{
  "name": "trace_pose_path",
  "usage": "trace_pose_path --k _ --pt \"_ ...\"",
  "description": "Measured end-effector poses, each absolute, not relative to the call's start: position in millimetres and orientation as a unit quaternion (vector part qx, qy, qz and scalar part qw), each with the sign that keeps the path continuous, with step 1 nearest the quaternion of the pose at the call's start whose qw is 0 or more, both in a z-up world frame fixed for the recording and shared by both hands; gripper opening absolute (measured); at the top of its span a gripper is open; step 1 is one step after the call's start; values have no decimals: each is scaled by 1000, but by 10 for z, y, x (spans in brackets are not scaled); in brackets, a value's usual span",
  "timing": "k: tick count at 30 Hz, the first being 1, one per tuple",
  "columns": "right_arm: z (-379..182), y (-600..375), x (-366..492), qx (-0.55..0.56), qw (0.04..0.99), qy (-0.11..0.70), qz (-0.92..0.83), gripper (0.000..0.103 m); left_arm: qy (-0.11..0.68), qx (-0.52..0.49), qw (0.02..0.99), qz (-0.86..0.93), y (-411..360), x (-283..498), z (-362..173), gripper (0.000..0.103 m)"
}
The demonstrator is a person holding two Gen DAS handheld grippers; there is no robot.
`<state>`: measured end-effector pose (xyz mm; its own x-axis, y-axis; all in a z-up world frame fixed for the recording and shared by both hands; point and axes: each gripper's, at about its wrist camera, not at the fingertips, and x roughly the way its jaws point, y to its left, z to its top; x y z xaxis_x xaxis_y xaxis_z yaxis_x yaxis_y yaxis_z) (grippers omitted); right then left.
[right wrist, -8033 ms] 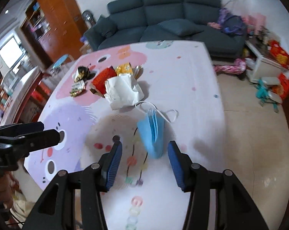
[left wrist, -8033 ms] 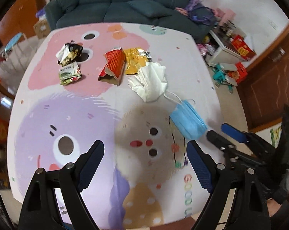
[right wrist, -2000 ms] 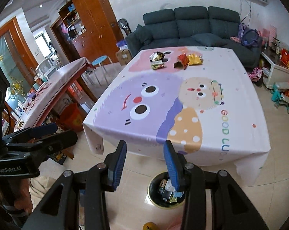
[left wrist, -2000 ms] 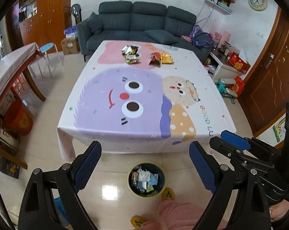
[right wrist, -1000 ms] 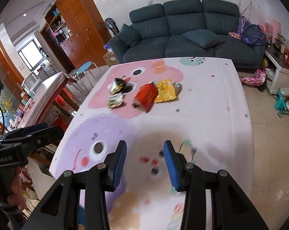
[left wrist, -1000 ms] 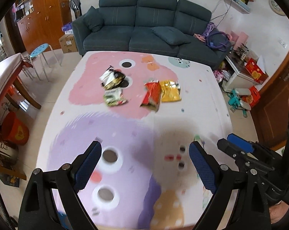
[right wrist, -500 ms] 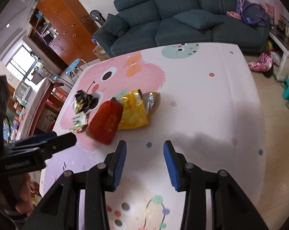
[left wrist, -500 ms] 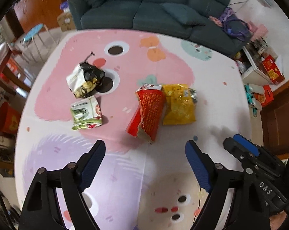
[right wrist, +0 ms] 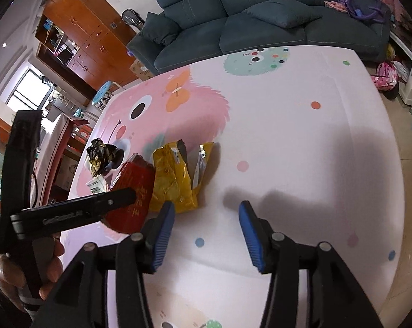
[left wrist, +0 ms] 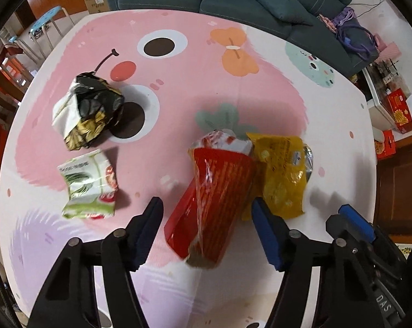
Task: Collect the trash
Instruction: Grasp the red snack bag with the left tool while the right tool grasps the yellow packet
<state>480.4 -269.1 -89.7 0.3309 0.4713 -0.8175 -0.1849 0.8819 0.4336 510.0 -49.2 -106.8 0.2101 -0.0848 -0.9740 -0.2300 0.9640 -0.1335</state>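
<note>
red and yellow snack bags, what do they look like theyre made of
The red bag looks like thin glossy plastic film: it carries bright glare streaks and creases. The yellow bag seems to be foil-lined film, since its torn-open mouth shows a silvery inner face in the right wrist view. Both look crumpled and limp, probably empty.

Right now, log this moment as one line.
left tongs: open, straddling red snack bag | right tongs: open, empty | yellow wrapper: on table
</note>
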Motion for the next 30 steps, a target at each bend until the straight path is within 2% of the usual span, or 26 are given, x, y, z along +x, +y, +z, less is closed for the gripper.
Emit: trace_pose_path --k 9,10,12,13,17,30 --pt "-986 -2526 4980 128 798 549 214 50 633 -137 761 35 -504 5196 -1208 51" --pt "-995 -2504 4998 127 797 550 215 50 630 -135 764 31 -515 5191 -1202 44" --pt "-1015 -2460 5029 124 796 551 217 50 623 -130 770 29 -518 5166 -1160 39" --pt "-1023 -2441 5038 122 795 552 218 50 621 -130 772 28 -519 5151 -1139 33" --pt "-1054 -2334 5067 109 795 556 218 50 604 -128 786 28 -507 5061 -991 23" --pt "-1111 -1946 5087 20 825 530 198 50 583 -187 789 47 -157 4659 -742 23"
